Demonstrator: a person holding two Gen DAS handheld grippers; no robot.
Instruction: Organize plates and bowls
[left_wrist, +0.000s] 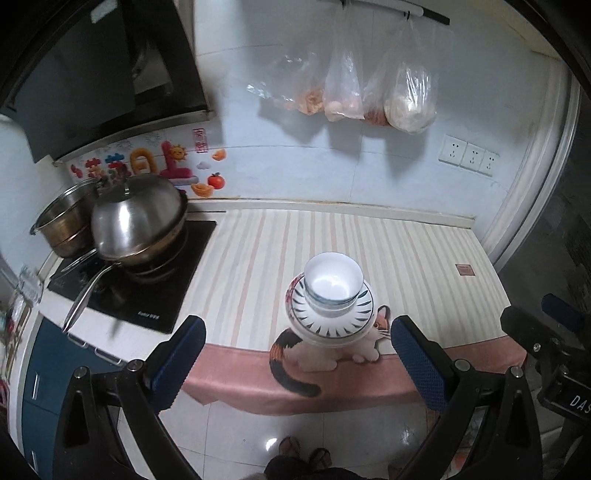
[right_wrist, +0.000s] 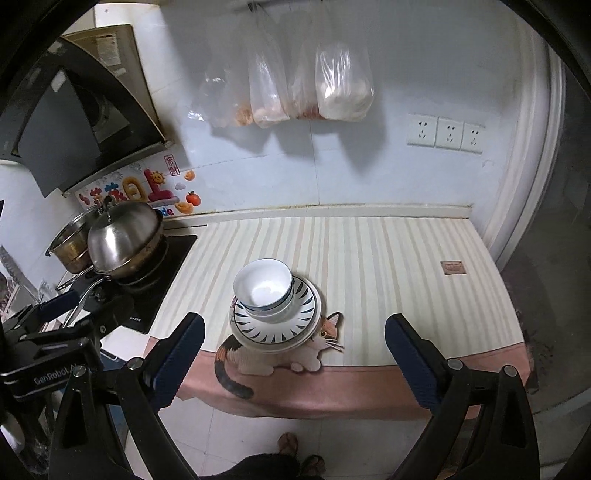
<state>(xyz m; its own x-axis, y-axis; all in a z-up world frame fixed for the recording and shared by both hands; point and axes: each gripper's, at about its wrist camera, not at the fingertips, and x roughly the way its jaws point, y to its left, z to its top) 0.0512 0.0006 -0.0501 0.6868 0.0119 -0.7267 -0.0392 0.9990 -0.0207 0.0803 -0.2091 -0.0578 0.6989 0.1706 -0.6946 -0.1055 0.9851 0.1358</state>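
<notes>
A stack of nested white bowls (left_wrist: 333, 281) (right_wrist: 264, 286) with blue rims sits on stacked plates (left_wrist: 330, 322) (right_wrist: 275, 326) with dark leaf marks around the rim. The stack stands near the front edge of the striped counter (left_wrist: 406, 251) (right_wrist: 388, 266), over a printed cat. My left gripper (left_wrist: 297, 345) is open, held back from the counter's front edge with the stack between its fingers' line of sight. My right gripper (right_wrist: 293, 345) is open too, also short of the counter, with the stack slightly left of centre. Neither holds anything.
A hob (left_wrist: 140, 280) (right_wrist: 147, 273) at the left carries a lidded steel pan (left_wrist: 138, 221) (right_wrist: 123, 240) and a pot (left_wrist: 66, 221) behind it. Plastic bags (left_wrist: 369, 92) (right_wrist: 306, 85) hang on the wall. Wall sockets (left_wrist: 467, 155) (right_wrist: 445, 133) sit at right. The person's feet (left_wrist: 303, 452) show on the floor below.
</notes>
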